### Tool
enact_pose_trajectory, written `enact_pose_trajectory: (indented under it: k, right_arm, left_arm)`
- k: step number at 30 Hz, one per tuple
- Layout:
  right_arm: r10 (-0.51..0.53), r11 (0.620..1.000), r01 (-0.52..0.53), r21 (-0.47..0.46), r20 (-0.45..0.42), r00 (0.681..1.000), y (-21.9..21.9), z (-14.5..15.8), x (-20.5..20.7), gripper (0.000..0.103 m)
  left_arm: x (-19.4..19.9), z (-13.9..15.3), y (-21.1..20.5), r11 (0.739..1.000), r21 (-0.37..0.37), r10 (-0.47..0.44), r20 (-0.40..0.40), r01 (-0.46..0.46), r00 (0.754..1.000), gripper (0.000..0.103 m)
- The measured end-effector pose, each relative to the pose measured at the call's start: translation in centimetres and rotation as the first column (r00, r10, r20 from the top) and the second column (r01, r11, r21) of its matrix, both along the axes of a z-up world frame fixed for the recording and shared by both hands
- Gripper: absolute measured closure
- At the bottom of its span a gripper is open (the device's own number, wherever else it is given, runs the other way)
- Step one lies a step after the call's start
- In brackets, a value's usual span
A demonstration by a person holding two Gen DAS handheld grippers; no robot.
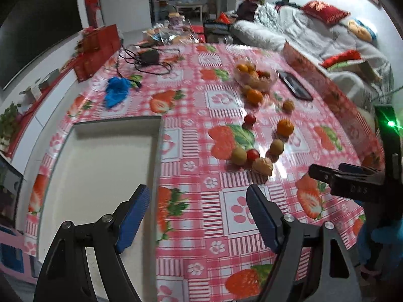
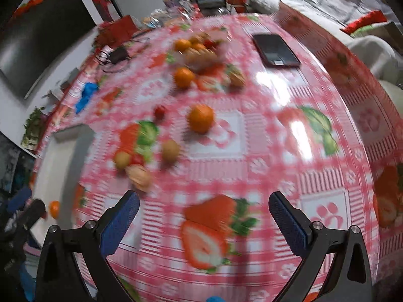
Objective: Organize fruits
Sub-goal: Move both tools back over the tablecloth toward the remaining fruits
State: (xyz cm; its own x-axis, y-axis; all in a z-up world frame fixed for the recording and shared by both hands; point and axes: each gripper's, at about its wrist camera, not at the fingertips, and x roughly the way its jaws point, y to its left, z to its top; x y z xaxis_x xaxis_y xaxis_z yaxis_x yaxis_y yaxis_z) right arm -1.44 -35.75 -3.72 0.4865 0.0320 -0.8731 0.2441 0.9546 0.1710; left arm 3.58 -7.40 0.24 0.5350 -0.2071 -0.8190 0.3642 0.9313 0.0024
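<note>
Facing open tablecloth (image 2: 264, 151), jaws apart

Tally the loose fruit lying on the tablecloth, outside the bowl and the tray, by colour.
Orange fruits: 2
Red fruits: 2
Greenish-brown fruits: 2
Tan fruits: 2
Total: 8

1. Loose fruits on the strawberry-print tablecloth: orange (image 1: 285, 127), two small red tomatoes (image 1: 250, 119), greenish-brown kiwis (image 1: 277, 146), wrinkled tan fruit (image 1: 262, 166).
2. Clear bowl (image 1: 254, 75) farther back, filled with oranges and brown fruits; another orange (image 1: 254, 96) just beside it.
3. White tray (image 1: 100, 176) at the left, with one orange (image 2: 54, 209) in it.
</note>
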Motion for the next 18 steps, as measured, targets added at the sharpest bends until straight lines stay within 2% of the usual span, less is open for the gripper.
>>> enact_pose_trajectory:
  k: [7, 13, 18]
  right_arm:
    - [-0.009, 0.999, 0.008, -0.035, -0.032, 0.999, -2.1, -1.9, -1.0, 0.000]
    - [0.002, 0.999, -0.004, -0.051, -0.035, 0.999, -2.5, -2.7, -0.7, 0.000]
    - [0.025, 0.997, -0.028, -0.069, -0.036, 0.999, -2.1, -3.2, 0.0, 0.000]
  left_arm:
    - [2.3, -3.3, -3.3, 0.997, 0.080, -0.008, -0.031, 0.010, 0.999, 0.021]
    - [3.8, -4.9, -6.0, 0.989, 0.141, -0.043, -0.001, 0.042, 0.999, 0.021]
    - [4.9, -6.0, -6.8, 0.988, 0.147, -0.050, -0.007, 0.051, 0.999, 0.021]
